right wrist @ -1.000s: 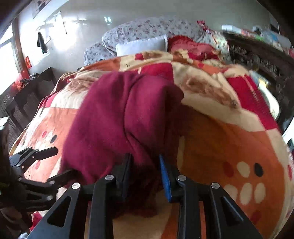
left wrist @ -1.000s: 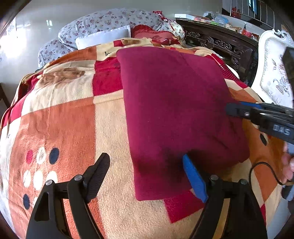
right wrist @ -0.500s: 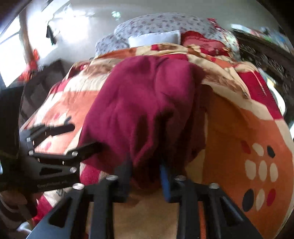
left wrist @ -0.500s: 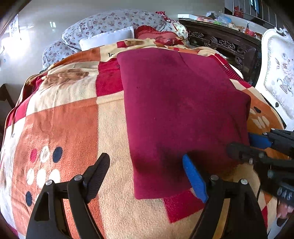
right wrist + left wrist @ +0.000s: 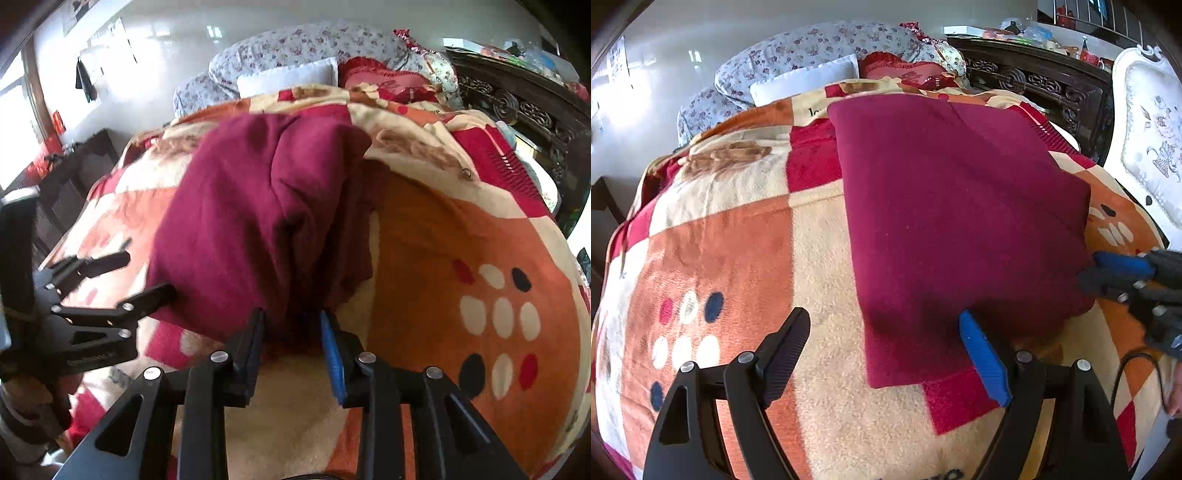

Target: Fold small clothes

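Left tongs [image 5: 886,350]: jaws wide apart, nothing clamped. The near edge of the dark red knit garment [image 5: 953,229] lies between them; the blue pad [image 5: 984,363] sits over its near right part, and whether it touches the cloth I cannot tell. The black finger [image 5: 785,345] hovers over bare blanket.

Right tongs [image 5: 291,345]: jaws narrow and have just been opening. A bunched fold of the garment [image 5: 266,221] sits in the gap at the tips; motion blur hides whether the pads press on it, so I cannot tell if it's gripped or let go. In the left wrist view these tongs [image 5: 1108,273] meet the garment's right edge.

Garment lies on the checked fleece blanket in orange, cream and red [image 5: 746,240] that covers the bed. It is spread flat as a rough rectangle, left edge straight, and its right side is rucked up at the right tongs.

Part of a hand [image 5: 1175,398] shows at the right edge of the left view, with a black cable [image 5: 1123,373] beside it.

Further back: white pillow [image 5: 805,79], floral bedding [image 5: 820,48] and a red cushion [image 5: 905,70] at the head of the bed. Dark carved wooden furniture [image 5: 1034,79] and a white ornate chair [image 5: 1148,129] stand to the right.
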{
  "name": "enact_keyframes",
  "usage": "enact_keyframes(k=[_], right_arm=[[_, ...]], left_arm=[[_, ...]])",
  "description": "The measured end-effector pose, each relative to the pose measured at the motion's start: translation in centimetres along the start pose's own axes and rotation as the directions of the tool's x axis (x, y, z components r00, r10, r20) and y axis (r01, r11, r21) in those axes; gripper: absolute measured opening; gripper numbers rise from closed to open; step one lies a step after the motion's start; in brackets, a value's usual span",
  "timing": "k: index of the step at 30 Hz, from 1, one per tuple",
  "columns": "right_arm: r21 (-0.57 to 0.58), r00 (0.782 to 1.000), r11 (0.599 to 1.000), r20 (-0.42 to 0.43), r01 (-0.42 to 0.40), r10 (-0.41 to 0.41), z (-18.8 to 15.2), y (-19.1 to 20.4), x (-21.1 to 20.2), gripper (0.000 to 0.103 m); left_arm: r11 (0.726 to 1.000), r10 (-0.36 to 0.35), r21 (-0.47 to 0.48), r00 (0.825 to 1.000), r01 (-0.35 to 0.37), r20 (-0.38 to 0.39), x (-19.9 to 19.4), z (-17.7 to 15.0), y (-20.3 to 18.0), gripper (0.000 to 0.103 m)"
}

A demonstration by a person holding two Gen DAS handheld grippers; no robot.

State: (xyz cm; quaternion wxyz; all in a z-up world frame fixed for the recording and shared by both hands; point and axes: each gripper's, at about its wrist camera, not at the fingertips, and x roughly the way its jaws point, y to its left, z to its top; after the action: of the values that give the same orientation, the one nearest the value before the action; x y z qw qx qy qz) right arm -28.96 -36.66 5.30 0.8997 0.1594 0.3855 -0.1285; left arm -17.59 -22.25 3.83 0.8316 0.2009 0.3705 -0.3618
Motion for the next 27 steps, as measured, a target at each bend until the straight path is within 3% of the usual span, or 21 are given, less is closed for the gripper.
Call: enact_keyframes(k=[3, 5, 7, 8, 15, 18, 21, 25, 27], right_arm=[[0.014, 0.997, 0.999, 0.063, 0.040, -0.040, 0.7, 0.1, -1.7, 0.035], [0.022, 0.993, 0.998, 0.107, 0.053, -0.055, 1.4, 0.2, -2.7, 0.044], [0.053, 0.986, 0.998, 0.163, 0.023, -0.032, 2.4, -0.1, -3.4, 0.063], [0.075, 0.984, 0.997, 0.179, 0.002, -0.016, 2.9, -0.3, -3.3, 0.067], [0.186, 0.994, 0.982, 0.110, -0.034, 0.014, 6.0, -3.0, 2.3, 0.079], [0.282, 0.993, 0.953, 0.085, -0.108, 0.087, 6.5, -5.5, 4.5, 0.086], [0.328, 0.987, 0.932, 0.088, -0.156, 0.134, 6.8, -6.7, 6.0, 0.089], [0.368, 0.968, 0.896, 0.079, -0.249, 0.237, 7.1, -7.4, 8.2, 0.089], [0.374, 0.960, 0.885, 0.078, -0.279, 0.269, 7.2, -7.2, 9.2, 0.082]], left_arm=[[1.000, 0.013, 0.005, 1.000, -0.013, 0.014, -0.7, 0.1, 0.3, 0.082], [1.000, 0.008, -0.004, 1.000, -0.008, 0.021, -1.1, 0.3, 0.8, 0.083], [1.000, -0.011, -0.028, 0.999, 0.012, 0.034, -1.6, 0.7, 1.5, 0.082], [0.998, -0.026, -0.049, 0.999, 0.028, 0.041, -1.8, 1.0, 1.9, 0.083], [0.982, -0.100, -0.154, 0.993, 0.108, 0.060, -0.9, 3.6, 4.3, 0.086], [0.973, -0.135, -0.185, 0.990, 0.141, 0.046, 0.8, 4.4, 4.9, 0.087], [0.945, -0.214, -0.247, 0.976, 0.214, 0.027, 3.3, 5.1, 5.6, 0.088], [0.879, -0.337, -0.346, 0.941, 0.329, 0.038, 5.9, 5.3, 6.0, 0.092], [0.868, -0.352, -0.364, 0.935, 0.338, 0.029, 6.9, 5.4, 5.8, 0.093]])
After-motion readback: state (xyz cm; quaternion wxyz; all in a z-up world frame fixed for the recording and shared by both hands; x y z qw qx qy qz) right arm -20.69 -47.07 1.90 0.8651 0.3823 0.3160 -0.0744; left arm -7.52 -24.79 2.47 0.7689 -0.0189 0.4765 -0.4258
